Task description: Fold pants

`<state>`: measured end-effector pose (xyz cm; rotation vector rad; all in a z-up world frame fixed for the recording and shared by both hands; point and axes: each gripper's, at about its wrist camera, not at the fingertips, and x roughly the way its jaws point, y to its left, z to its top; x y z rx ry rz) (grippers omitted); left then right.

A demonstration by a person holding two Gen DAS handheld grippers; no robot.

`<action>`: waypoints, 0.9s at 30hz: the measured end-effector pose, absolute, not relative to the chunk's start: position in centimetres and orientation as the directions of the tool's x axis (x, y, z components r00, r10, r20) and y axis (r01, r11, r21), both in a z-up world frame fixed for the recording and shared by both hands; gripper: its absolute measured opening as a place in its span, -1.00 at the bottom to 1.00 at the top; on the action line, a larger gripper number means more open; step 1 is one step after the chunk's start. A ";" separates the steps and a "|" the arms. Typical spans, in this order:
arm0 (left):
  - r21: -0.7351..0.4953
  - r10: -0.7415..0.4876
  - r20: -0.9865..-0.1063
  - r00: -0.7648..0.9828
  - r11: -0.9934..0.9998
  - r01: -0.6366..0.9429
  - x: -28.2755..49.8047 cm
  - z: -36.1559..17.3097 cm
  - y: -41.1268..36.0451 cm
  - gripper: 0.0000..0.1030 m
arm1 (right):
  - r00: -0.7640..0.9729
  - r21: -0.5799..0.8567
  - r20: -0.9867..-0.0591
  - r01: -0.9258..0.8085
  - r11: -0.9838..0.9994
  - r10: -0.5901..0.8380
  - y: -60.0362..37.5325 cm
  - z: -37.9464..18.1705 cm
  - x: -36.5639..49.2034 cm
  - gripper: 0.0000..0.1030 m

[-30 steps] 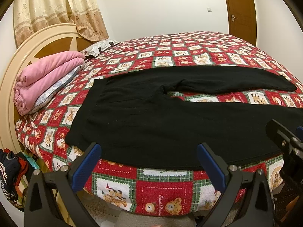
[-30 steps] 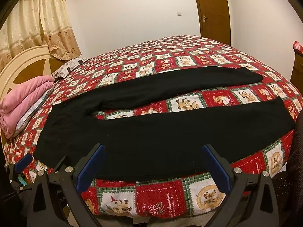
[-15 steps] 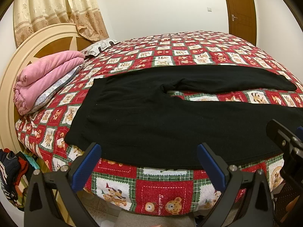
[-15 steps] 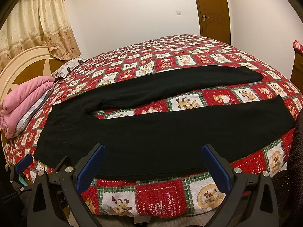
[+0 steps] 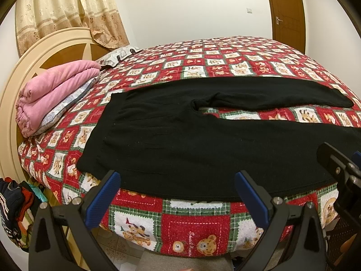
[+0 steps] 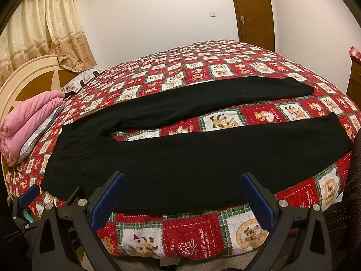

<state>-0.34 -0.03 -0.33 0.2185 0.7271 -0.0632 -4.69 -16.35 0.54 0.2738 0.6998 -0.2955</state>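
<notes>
Left wrist view: left gripper point(image 5: 177, 186) hovering, jaws wide, empty; black pants point(image 5: 180, 140) lying flat mid-frame on bed point(image 5: 191, 223).
Right wrist view: right gripper point(image 6: 182, 188) hovering likewise, jaws wide, empty. Risk: pinching bedspread point(image 6: 189, 232) with hem, dragging both.

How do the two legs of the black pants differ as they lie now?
The near leg lies along the bed's front edge, right in front of both open grippers, left gripper and right gripper; the far leg lies further back, angled away, with patterned quilt showing between them. Both are flat, unfolded and ungripped.
</notes>
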 end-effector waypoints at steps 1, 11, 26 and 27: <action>0.176 0.018 -0.666 0.746 0.975 0.133 -0.3 -0.3 0.0 1.00 | 0.727 0.147 -0.665 0.355 0.923 -0.173 -16.4 0.6 -4.7 0.98; 0.176 0.019 -0.668 0.744 0.975 0.133 -0.3 -0.3 0.0 1.00 | 0.727 0.149 -0.665 0.355 0.923 -0.172 -16.5 0.5 -4.7 0.98; 0.173 0.021 -0.698 0.716 0.975 0.139 0.3 -1.7 -0.5 1.00 | 0.709 0.162 -0.686 0.368 0.916 -0.164 -16.9 -0.3 -4.2 0.98; 0.172 0.021 -0.701 0.713 0.975 0.140 0.4 -1.8 -0.5 1.00 | 0.707 0.162 -0.688 0.369 0.915 -0.163 -16.8 -0.4 -4.2 0.98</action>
